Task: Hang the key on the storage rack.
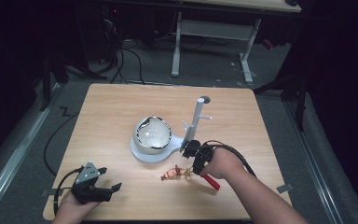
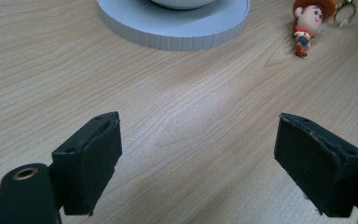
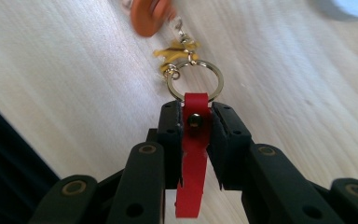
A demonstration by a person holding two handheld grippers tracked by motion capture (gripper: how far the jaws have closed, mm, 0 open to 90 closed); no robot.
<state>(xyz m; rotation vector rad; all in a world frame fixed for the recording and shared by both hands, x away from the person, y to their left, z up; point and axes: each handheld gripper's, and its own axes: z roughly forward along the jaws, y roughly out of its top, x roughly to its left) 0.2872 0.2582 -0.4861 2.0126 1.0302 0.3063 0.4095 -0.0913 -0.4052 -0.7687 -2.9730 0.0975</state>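
From the high view, your right gripper (image 1: 192,161) sat just in front of the white stand (image 1: 154,153), near the foot of its upright post (image 1: 196,122), and its jaws were clamped on the red strap (image 1: 211,181) of a keychain. The strap trailed out toward you under your right hand (image 1: 223,163). The small cowboy figure (image 1: 171,173) hung at the keychain's other end, just in front of the white stand's round base and beside your gripper on its left. A glossy dome (image 1: 153,134) rested on that base. Your left gripper (image 1: 103,184) lay well to the left of the stand, near the table's (image 1: 116,107) front edge, with its jaws spread wide and nothing in them.

In the left gripper view, the two black jaws stood far apart over bare wood. The white stand's ribbed base (image 2: 177,28) was ahead of them, and the cowboy figure (image 2: 307,25) lay just to the right of it, with a gold ring (image 2: 344,11) beside the figure.

In the right gripper view, your jaws were pressed tight on the red strap (image 3: 194,163), which ran down between them. The split ring (image 3: 195,80) sat just past the pads, then a gold clasp (image 3: 177,53), then the blurred orange top of the figure (image 3: 150,16). A corner of the white stand (image 3: 354,7) showed beyond, clear of the chain.
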